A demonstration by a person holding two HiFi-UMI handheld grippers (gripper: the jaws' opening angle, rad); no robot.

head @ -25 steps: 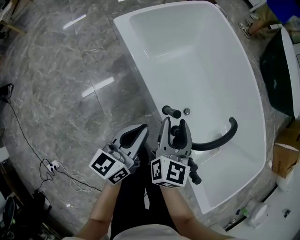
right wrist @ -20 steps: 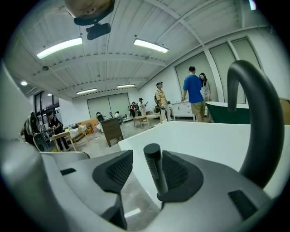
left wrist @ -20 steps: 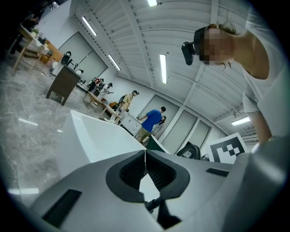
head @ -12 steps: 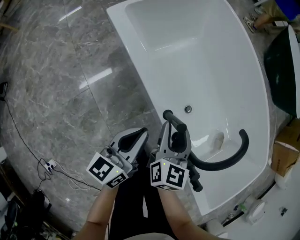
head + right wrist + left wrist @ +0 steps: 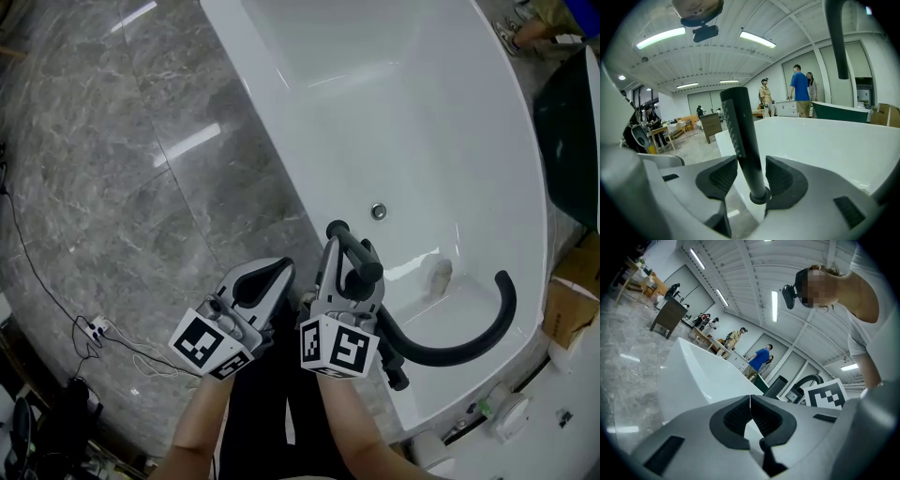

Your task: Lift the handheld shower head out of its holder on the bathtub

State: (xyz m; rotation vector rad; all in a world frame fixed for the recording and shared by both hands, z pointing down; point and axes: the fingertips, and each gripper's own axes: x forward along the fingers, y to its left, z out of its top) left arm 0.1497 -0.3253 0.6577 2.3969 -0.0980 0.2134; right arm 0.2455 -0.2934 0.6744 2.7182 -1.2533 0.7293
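The black shower head (image 5: 349, 251) is clasped by its handle between the jaws of the right gripper (image 5: 345, 269), over the near rim of the white bathtub (image 5: 270, 120) — its black hose (image 5: 469, 348) is curved across the tub's basin. The left gripper (image 5: 271, 276) is clenched on nothing — just outside that rim.

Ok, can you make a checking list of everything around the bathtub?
Surface: white bathtub standing on a grey stone floor.
Job's things: black shower head, with its hose curving over the tub.
Clutter: cardboard box at the right.
Grippers: right gripper shut on the shower head; left gripper shut, empty.
Cables: thin wire and white plug on the floor.
Surroundings: people standing far behind the tub.
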